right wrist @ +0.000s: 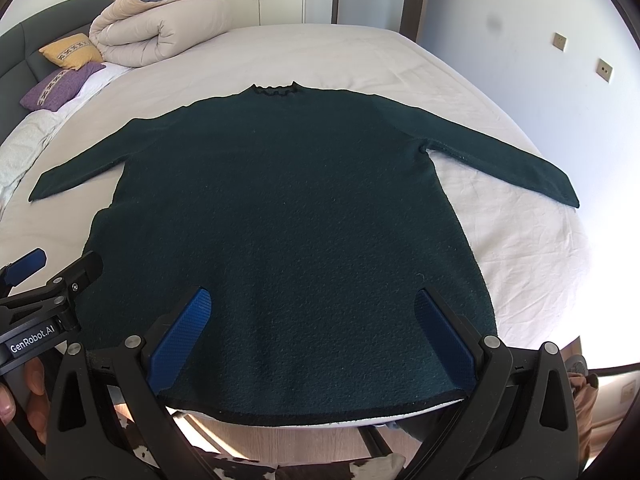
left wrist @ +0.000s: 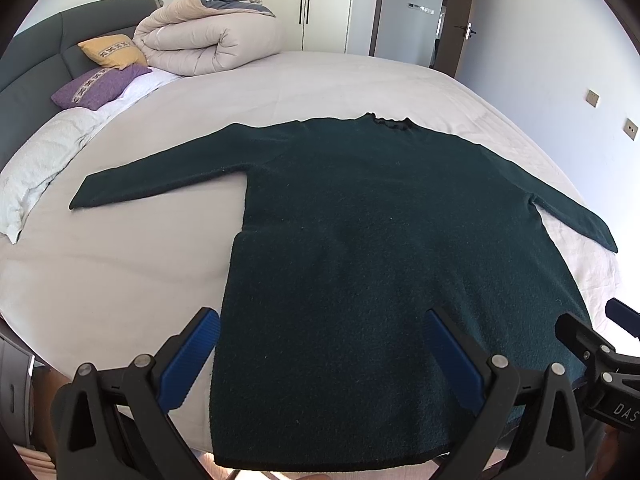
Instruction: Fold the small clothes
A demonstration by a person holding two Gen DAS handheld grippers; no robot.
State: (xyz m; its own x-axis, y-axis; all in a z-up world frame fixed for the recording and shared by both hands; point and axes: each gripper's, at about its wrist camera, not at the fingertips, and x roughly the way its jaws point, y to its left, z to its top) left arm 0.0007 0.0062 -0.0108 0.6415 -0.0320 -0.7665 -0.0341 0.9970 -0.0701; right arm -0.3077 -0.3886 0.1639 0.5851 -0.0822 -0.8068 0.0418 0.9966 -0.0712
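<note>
Sweater (right wrist: 280, 208) flat on bed (right wrist: 520, 248), hem at near edge, both tongs (left wrist: 320, 356) (right wrist: 310, 334) spread

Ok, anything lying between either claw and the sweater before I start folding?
Nothing visible. The dark green sweater lies flat on the bed, both sleeves spread. The left claw and right claw are open above its near hem, nothing between.

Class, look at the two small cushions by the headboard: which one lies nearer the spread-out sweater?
The purple cushion. It lies in front of the yellow cushion, which leans against the headboard.
</note>
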